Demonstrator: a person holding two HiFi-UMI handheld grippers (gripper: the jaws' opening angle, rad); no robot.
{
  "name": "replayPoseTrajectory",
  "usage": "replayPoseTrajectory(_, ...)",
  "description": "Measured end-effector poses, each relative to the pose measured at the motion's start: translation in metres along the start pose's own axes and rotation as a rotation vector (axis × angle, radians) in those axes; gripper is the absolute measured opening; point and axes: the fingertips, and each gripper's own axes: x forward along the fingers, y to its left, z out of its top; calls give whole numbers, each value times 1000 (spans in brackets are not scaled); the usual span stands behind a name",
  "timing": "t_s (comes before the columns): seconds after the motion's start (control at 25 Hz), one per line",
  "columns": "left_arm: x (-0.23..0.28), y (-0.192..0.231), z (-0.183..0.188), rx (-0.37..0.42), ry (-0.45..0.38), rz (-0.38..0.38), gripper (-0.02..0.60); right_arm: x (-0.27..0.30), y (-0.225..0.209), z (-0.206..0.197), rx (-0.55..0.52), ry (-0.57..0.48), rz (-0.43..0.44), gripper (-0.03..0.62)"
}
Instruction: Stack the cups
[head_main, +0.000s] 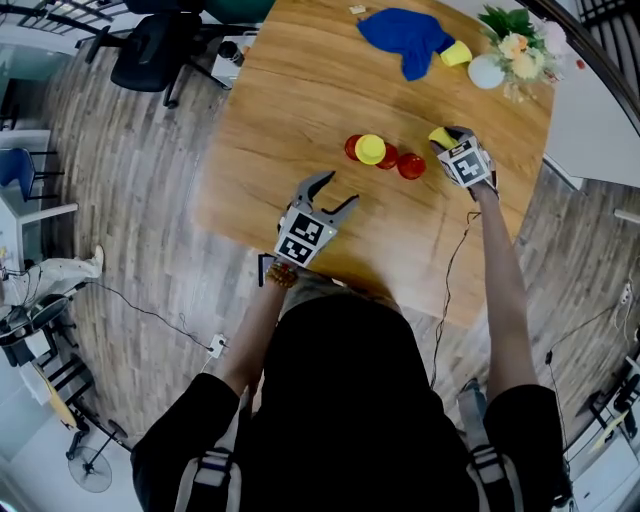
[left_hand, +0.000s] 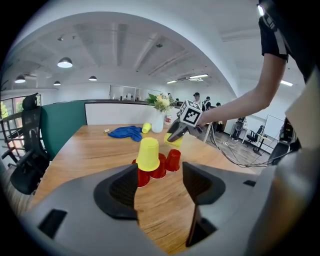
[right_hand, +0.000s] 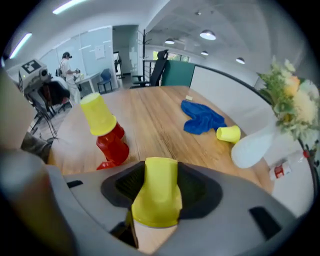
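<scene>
Looking out along the left tongs (left_hand: 160, 187), jaws apart, nothing gripped. Straight ahead of the tips: a yellow cup (left_hand: 148, 154) upturned on a cluster of red cups (left_hand: 173, 160) on the tabletop (left_hand: 90, 155). Just beyond, slightly right, the right tongs (left_hand: 174, 136) clamped on a second yellow cup (left_hand: 175, 142). Far ahead, left: blue cloth (left_hand: 126, 132), a lying yellow cup (left_hand: 146, 128), white vase (left_hand: 159, 121) with flowers.

No readable text anywhere. The cube (head_main: 303, 235) on the left gripper (head_main: 338, 190) and the cube (head_main: 464, 160) on the right gripper (head_main: 445, 138) carry black-white square markers only, no letters or digits. Small bottle (right_hand: 280, 171) far right of the right gripper's jaws: red label, too small to read. Wall sheets (right_hand: 102, 50) ahead-left of them: blurred.
</scene>
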Motion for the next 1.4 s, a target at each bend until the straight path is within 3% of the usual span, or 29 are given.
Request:
replayPoseTrajectory(0.24,15,-27,19,50,-53,-64,285,-62,31,34,260,-327,57,216)
replayPoseTrajectory(0.36,17,-45,43,39,-148,-125,285,-101,64,50,351,-502,106,215)
replayPoseTrajectory(0.44,14,-49,61,-63,-232,-172,285,-125,90,60,289,-607,106,213)
replayPoseTrajectory(0.56,13,-47,79,-244,-304,-225,284,-153,131,71,32,-707,48,213)
replayPoseTrajectory(0.68,12,-56,91,-313,-317,-317,285,-165,167,74,-149,-687,11,213)
replayPoseTrajectory(0.88,9,-70,97,-404,-341,-426,285,-174,191,80,-232,-709,-43,213)
replayPoseTrajectory(1.04,8,-85,89,-402,-294,-489,280,-178,194,82,-258,-726,-73,214)
replayPoseTrajectory(1.16,8,-87,84,-359,-271,-448,251,-172,198,79,-293,-694,-97,215)
replayPoseTrajectory(1.4,13,-91,75,-134,-162,-282,230,-157,201,71,-334,-618,-170,222)
